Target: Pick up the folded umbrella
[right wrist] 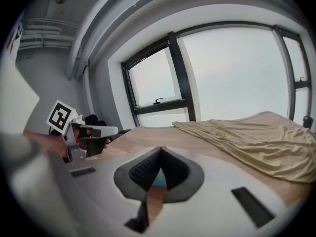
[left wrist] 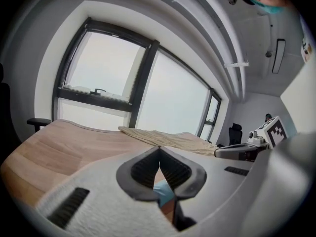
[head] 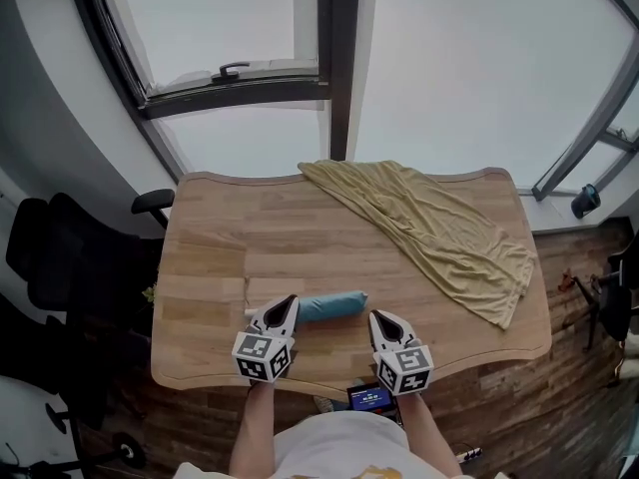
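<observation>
Both grippers closed and empty, umbrella lying just ahead of their tips.
Left gripper (left wrist: 159,151) has its tips pressed together on nothing, and right gripper (right wrist: 159,152) is pinched closed too. The head view shows the whole blue umbrella (head: 329,305) near the table's (head: 210,267) front edge, with a cloth (head: 439,228) behind. The gripper views catch only a blue sliver.

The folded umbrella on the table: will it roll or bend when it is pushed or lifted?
The folded umbrella looks like a short round cylinder lying on the table, so a sideways push would probably roll it. Its blue cover looks like fabric, so it may give slightly when squeezed, though the whole likely stays stiff when lifted.
</observation>
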